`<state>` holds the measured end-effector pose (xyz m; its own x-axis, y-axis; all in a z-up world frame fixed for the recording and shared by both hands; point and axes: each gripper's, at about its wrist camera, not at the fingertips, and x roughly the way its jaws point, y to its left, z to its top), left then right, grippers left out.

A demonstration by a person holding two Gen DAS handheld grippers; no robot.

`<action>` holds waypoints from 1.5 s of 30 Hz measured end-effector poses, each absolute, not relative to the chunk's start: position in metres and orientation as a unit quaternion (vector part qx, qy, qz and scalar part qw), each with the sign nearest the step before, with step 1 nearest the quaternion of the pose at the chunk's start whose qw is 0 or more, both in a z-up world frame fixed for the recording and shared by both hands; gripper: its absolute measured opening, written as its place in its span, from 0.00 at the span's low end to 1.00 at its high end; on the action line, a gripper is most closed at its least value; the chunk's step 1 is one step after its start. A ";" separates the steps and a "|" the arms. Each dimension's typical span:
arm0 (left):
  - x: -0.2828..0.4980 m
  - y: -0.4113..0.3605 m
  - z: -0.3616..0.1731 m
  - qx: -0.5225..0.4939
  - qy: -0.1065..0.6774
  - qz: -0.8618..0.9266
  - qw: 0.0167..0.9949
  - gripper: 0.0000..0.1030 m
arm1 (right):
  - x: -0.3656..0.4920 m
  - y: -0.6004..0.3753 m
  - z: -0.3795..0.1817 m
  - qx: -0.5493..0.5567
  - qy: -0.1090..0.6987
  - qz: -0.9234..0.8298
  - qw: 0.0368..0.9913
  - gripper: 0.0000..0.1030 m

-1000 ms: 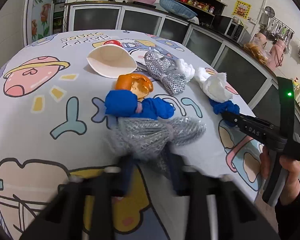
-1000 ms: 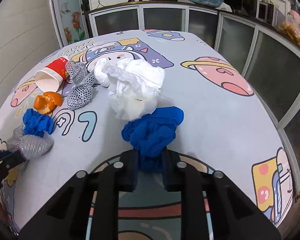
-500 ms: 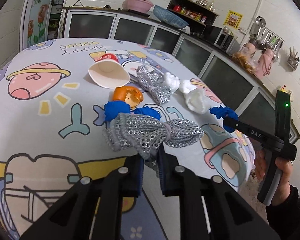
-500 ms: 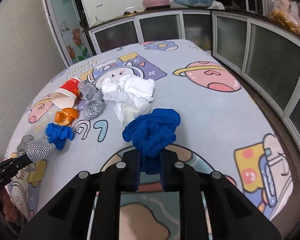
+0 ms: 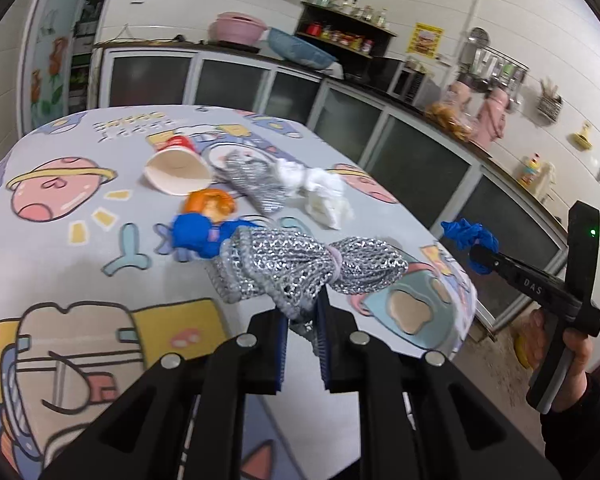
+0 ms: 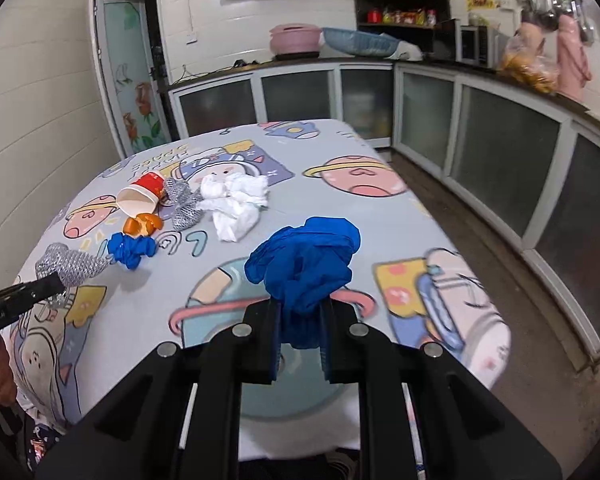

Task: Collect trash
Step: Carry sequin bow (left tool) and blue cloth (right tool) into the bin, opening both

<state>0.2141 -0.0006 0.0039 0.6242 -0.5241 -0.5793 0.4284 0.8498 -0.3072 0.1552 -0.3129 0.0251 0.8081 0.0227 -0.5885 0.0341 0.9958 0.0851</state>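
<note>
My left gripper (image 5: 302, 316) is shut on a silver mesh wad (image 5: 300, 264) and holds it above the table's near edge; it also shows in the right wrist view (image 6: 74, 266). My right gripper (image 6: 300, 320) is shut on a crumpled blue glove (image 6: 306, 258), lifted above the table; the glove also shows in the left wrist view (image 5: 468, 236). On the table lie a tipped red paper cup (image 6: 140, 196), orange peel (image 6: 142, 224), a second blue glove (image 6: 132, 248), a second silver mesh wad (image 6: 184, 204) and white tissues (image 6: 236, 204).
The table (image 6: 340, 208) has a cartoon-print cloth. Glass-front cabinets (image 6: 480, 132) run along the back and right walls, with a strip of floor (image 6: 500, 248) between them and the table. A door (image 6: 128, 76) stands at the back left.
Both grippers have lifted their loads up and back from the table: the silver mesh wad in the left, the blue glove in the right. The other trash has not moved.
</note>
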 end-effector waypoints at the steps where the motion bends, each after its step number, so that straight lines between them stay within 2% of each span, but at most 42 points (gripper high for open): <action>1: 0.212 -0.006 0.005 -0.067 0.343 -0.270 0.897 0.11 | 0.148 -0.315 0.026 0.046 0.307 -0.009 0.951 0.14; 21: 0.137 -0.177 -0.002 0.054 0.342 -0.438 0.830 0.12 | -0.014 -0.407 0.001 0.081 0.306 -0.149 0.937 0.14; 34: 0.100 -0.278 -0.057 0.125 0.385 -0.515 0.756 0.12 | -0.069 -0.457 -0.079 0.142 0.384 -0.210 0.888 0.14; 45: 0.084 -0.344 -0.105 0.191 0.428 -0.540 0.699 0.12 | -0.067 -0.476 -0.143 0.164 0.457 -0.223 0.845 0.14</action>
<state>0.0835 -0.3443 -0.1051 0.0491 -0.5916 -0.8047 0.9185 0.3433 -0.1964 -0.0670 -0.4755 -0.1433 0.4831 -0.2273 -0.8455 0.5274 0.8464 0.0738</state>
